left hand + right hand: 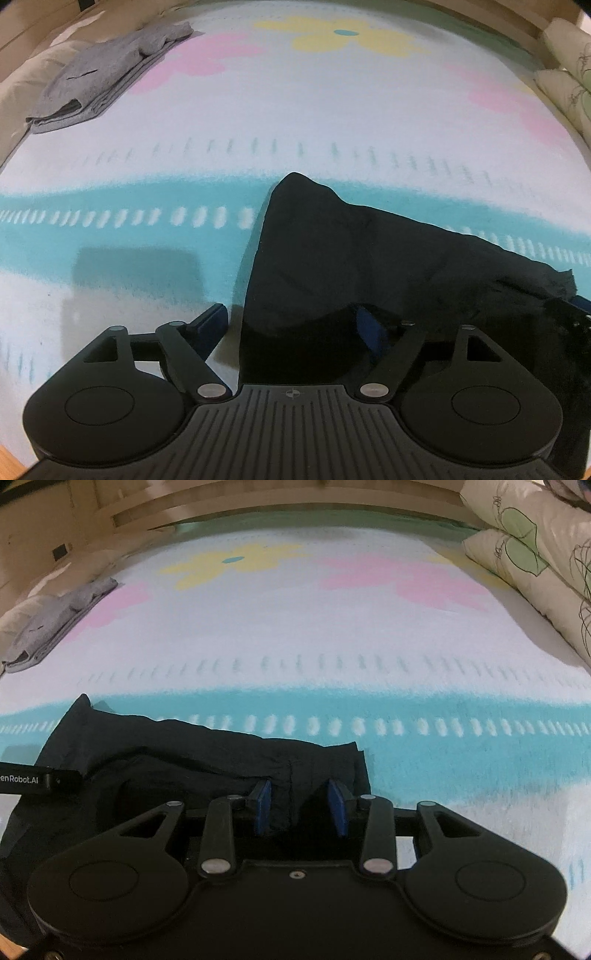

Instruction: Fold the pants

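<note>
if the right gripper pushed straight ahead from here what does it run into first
Most likely the black pants: the right gripper has open jaws astride the dark cloth. Beyond lies flowered bedspread, though depth is unclear.

Left gripper (291, 328): jaws spread wide, left blue pad (212, 323) bare at 10 o'clock of the housing, right pad partly hidden at 1 o'clock, dark cloth draped over it. Right gripper (301, 806): jaws part open, blue pads (263, 805) facing each other at 12 o'clock, fabric bunched between them, not pinched. Left unit's body enters the right wrist view at 9 o'clock.
</note>
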Demonstrator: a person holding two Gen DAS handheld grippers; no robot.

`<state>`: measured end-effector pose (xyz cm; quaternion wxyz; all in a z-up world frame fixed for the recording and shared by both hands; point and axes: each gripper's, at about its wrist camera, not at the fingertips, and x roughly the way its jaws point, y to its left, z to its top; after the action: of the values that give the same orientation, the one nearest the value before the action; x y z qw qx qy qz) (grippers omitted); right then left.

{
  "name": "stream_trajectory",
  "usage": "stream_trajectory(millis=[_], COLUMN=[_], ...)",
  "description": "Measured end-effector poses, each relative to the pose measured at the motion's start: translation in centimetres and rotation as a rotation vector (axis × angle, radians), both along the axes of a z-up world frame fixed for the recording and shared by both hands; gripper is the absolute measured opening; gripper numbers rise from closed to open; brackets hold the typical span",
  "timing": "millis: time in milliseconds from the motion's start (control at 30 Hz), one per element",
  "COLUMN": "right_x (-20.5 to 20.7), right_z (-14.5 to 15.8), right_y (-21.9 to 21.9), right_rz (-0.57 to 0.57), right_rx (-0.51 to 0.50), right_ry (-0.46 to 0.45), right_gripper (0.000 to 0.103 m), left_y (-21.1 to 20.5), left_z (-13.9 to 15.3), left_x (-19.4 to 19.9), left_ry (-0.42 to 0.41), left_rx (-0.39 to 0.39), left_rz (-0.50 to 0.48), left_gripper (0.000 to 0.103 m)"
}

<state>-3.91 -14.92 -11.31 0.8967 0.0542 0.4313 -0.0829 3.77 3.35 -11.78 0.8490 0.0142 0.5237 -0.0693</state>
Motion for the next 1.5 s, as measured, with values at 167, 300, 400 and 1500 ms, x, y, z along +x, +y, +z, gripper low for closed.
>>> stream_trajectory(millis=[167,300,400,1500], right_x=[-0.3,-0.8,-1.5,-5.1], right_z=[0.2,0.6,1.0,-1.7], right_y=[-0.7,-0.8,-1.0,-5.8], right_rz=[-0.003,-0.011,-0.016,0.033], right_rx=[0.036,0.042,0.05,0.441], right_ry=[-0.009,-0.012,-0.023,-0.026], right_gripper=[0.048,0.047,0.049,0.065], left_y=[0.2,0.4,0.7,1.5], left_z=[0.2,0.8,1.6,-0.9], left_x=[-0.4,-0.9,-1.7,-5.1], left_ry=[-0.004,-0.024,-0.049,-0.064], left_rx=[-0.007,-0.002,0.001,-0.148], left_rz=[0.007,0.001,-0.015,-0.237], left_gripper=[0.077,0.077,0.077,0.09])
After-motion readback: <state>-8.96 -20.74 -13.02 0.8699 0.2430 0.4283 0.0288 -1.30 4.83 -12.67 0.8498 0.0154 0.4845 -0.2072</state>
